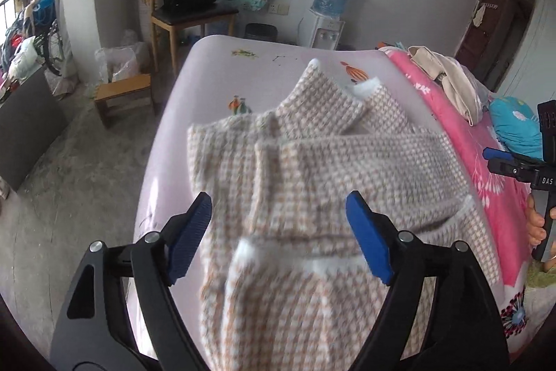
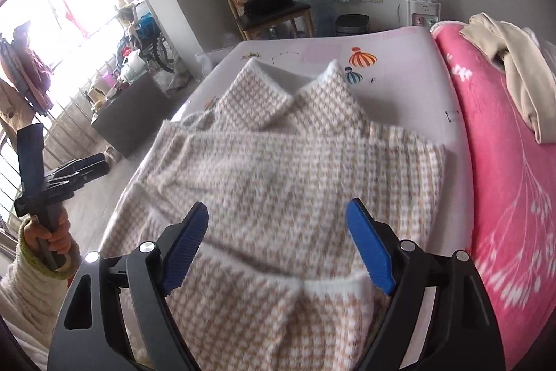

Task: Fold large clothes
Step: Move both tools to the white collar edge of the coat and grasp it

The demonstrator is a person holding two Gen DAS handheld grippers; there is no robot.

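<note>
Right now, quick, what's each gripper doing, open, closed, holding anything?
Left gripper: open, jaws wide, holding nothing; the checked garment lies below it.
Right gripper: open, jaws wide, holding nothing, above the same garment.

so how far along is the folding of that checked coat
Partly done: the checked coat lies on the pale sheet with both sleeves crossed over its front and the collar flat. In hand: nothing, since the left gripper and right gripper hang open above it. Left: probably folding the long body up.
</note>
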